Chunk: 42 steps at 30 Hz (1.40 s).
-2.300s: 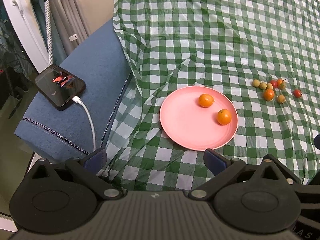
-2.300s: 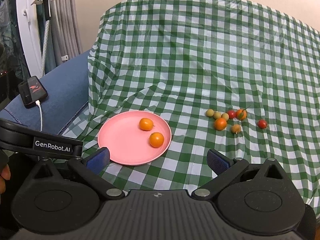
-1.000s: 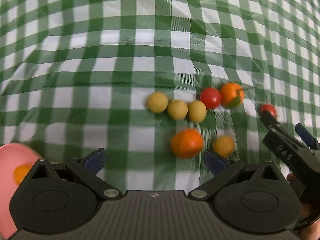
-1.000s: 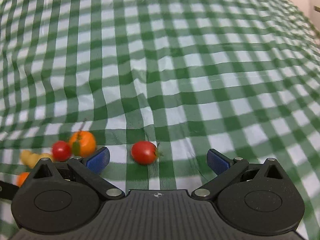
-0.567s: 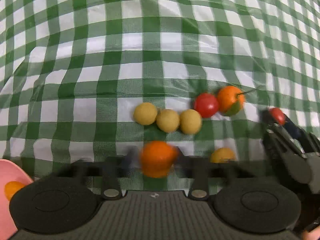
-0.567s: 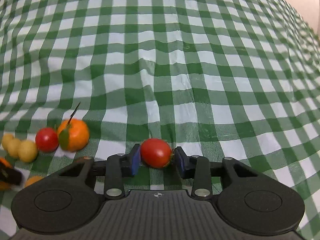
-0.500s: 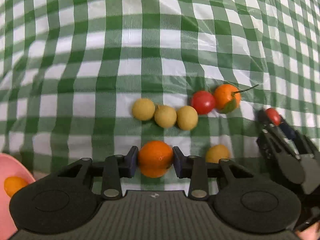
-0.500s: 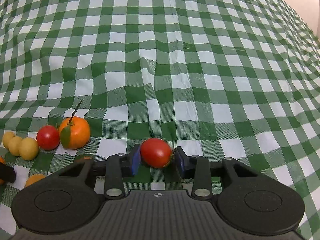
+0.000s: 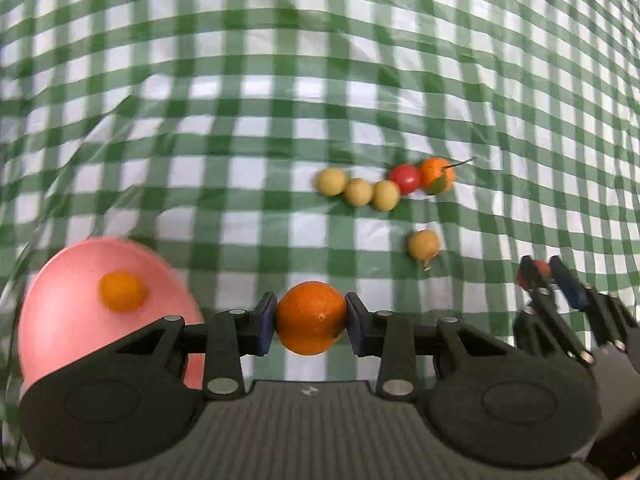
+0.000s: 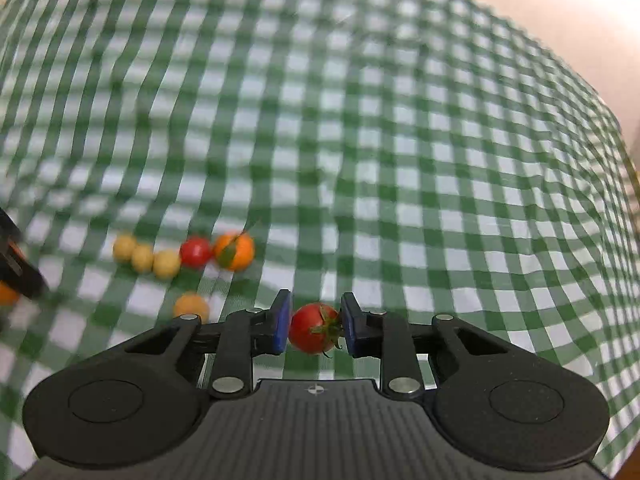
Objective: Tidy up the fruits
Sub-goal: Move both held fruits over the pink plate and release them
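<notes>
My left gripper (image 9: pixel 311 318) is shut on an orange (image 9: pixel 311 316) and holds it above the cloth, just right of the pink plate (image 9: pixel 60 292), which holds another orange (image 9: pixel 122 292). My right gripper (image 10: pixel 315 326) is shut on a red cherry tomato (image 10: pixel 314 328), lifted off the cloth; it also shows at the right of the left wrist view (image 9: pixel 540 274). On the cloth lie three yellow fruits (image 9: pixel 358 191), a red tomato (image 9: pixel 405 178), a stemmed orange (image 9: pixel 437 175) and a lone yellow-orange fruit (image 9: pixel 423 244).
A green and white checked cloth (image 10: pixel 360 120) covers the whole surface, with wrinkles near the plate. The left gripper's edge shows at the far left of the right wrist view (image 10: pixel 16 268). A pale wall lies beyond the cloth's far right edge.
Both grippers have lifted and pulled back with their fruit. The left one has moved left with the orange, so more of the pink plate shows. The loose fruits have not moved.
</notes>
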{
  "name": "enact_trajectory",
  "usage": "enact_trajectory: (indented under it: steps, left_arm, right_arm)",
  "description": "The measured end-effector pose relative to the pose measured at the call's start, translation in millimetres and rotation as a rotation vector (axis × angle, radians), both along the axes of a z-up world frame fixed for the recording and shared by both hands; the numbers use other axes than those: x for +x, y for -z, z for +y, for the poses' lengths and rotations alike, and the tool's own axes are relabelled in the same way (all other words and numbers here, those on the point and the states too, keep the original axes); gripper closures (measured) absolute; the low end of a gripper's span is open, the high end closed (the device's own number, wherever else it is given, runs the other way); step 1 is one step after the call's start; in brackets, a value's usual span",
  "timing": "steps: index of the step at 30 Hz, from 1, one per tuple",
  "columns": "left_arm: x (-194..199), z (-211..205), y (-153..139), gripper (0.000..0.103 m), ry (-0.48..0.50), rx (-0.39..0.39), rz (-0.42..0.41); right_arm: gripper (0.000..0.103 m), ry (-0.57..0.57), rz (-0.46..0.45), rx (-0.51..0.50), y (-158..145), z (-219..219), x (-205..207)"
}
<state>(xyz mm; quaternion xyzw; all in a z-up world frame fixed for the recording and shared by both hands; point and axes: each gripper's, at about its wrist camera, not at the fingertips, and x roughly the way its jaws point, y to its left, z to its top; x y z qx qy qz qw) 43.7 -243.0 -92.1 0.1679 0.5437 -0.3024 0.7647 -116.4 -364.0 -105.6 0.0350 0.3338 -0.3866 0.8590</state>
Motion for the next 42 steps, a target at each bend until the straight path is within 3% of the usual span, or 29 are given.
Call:
enact_trajectory:
  steps: [2,5,12,17,28,42]
  left_arm:
    - [1,16,-6,0.063,-0.033,-0.003,0.011]
    - [7,38,-25,0.063,-0.052,-0.050,0.011]
    - [19,92,-70,0.063,-0.090,-0.094,-0.037]
    - [24,144,-86,0.063,-0.154,-0.136,-0.070]
    - [28,222,-77,0.063,-0.196,-0.128,-0.089]
    - [41,272,-56,0.063,-0.223,-0.146,-0.073]
  right_arm:
    - [0.076,0.034,0.030,0.038,5,-4,4]
    - [0.076,0.021,0.027,0.015,-4,12,0]
    - [0.076,-0.024,-0.103,0.001,-62,50,-17]
    - [0.076,-0.148,-0.142,-0.024,-90,97,-18]
    - [0.076,-0.426,-0.125,0.037,-114,209,23]
    - [0.077,-0.521,-0.004,0.053,-102,266,70]
